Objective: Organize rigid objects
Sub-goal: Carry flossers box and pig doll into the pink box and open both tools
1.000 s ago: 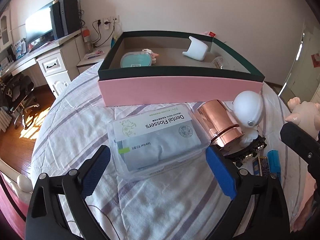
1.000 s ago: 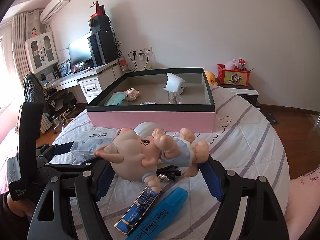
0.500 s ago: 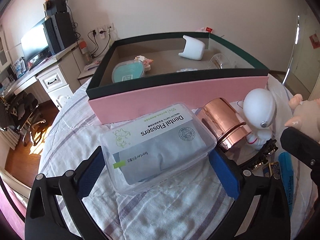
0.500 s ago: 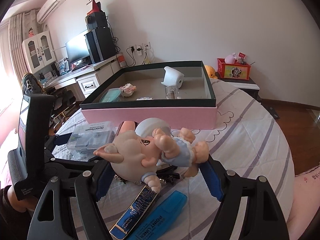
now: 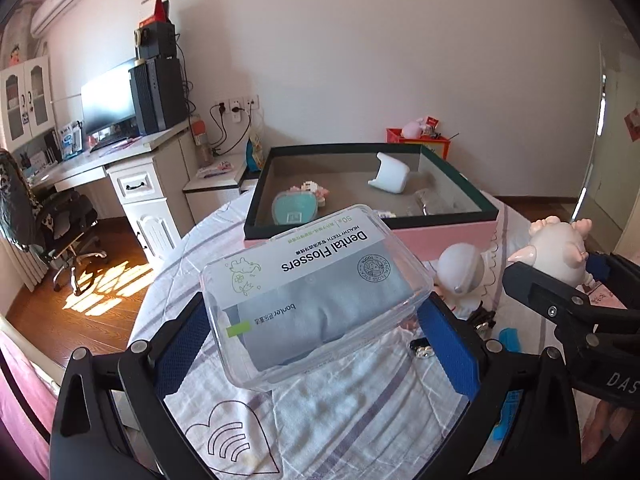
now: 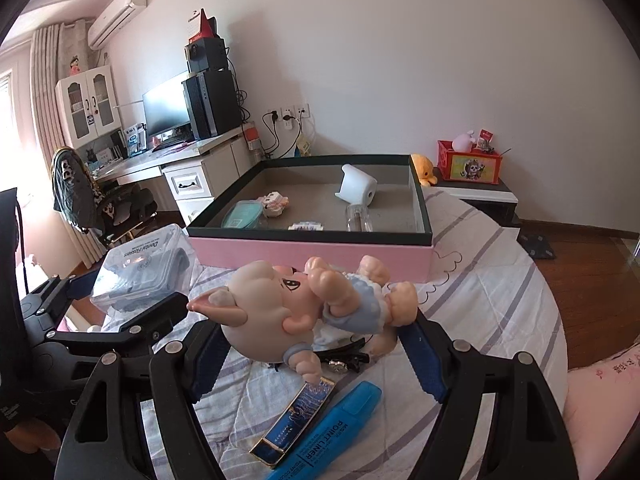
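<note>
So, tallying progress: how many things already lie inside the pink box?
5: teal case and block toy left, small flat piece at front, clear tube and white holder right. The box's near wall may hide more.

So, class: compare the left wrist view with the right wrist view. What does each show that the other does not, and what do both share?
Only the left wrist view shows the white figure beside the pink box, and the heart print on the bedspread.

Only the right wrist view shows the blue marker, the pen case and the yellow plush.

Both show the box, the floss case held in the left gripper, and the pig doll held in the right gripper.
</note>
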Demonstrator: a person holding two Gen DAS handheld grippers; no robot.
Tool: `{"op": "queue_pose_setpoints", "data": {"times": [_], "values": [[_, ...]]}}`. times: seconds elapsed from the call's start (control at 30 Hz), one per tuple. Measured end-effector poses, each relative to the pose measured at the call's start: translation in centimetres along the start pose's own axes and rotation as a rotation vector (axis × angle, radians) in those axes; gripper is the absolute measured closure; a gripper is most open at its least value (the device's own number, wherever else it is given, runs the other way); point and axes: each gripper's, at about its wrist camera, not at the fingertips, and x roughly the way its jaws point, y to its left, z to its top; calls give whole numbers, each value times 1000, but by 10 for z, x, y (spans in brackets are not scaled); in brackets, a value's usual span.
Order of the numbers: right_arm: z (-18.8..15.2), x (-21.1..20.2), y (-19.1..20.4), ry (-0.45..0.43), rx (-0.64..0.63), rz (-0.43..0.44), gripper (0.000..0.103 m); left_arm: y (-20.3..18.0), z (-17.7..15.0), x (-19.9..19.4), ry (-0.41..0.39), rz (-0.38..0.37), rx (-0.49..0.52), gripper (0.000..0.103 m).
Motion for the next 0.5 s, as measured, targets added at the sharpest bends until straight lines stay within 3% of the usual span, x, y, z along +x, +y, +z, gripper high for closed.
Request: {"op": "queue_pose_setpoints", "data": {"times": [0.23, 0.5], "values": [[34, 9, -6, -35, -39, -20, 24, -6, 40, 14, -56, 29, 59, 1], [90, 73, -27, 15, -88, -47, 24, -13, 97, 102, 22, 1, 119, 1]]}}
